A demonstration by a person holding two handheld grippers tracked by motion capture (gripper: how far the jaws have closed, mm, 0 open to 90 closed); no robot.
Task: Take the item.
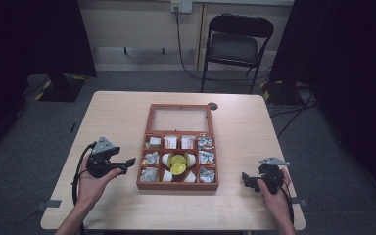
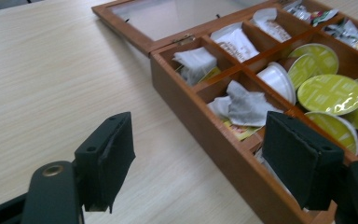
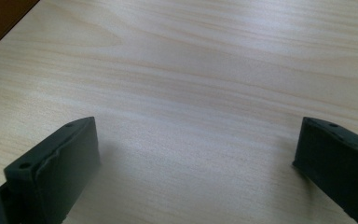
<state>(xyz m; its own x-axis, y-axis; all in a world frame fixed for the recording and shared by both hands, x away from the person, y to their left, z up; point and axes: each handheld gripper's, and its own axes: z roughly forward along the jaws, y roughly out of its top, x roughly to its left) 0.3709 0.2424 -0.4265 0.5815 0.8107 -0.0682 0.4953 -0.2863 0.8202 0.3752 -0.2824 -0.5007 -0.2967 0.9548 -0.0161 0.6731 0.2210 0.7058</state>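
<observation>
A wooden box (image 1: 144,169) with compartments lies open in the middle of the table, its glass lid (image 1: 179,119) folded flat behind it. Tea bags (image 2: 242,105) and wrapped sachets (image 1: 205,157) fill the side cells, and green-topped capsules (image 2: 330,93) fill the middle ones (image 1: 178,164). My left gripper (image 1: 129,163) is held just left of the box, open and empty, its jaws pointing at the box's near left corner (image 2: 200,163). My right gripper (image 1: 247,180) is held low over bare table to the right of the box, open with nothing between its jaws (image 3: 196,158).
The light wood table (image 1: 117,117) has free room on both sides of the box. A round dark grommet (image 1: 212,105) sits near the far edge. A black folding chair (image 1: 235,46) stands beyond the table, and cables run on the grey floor.
</observation>
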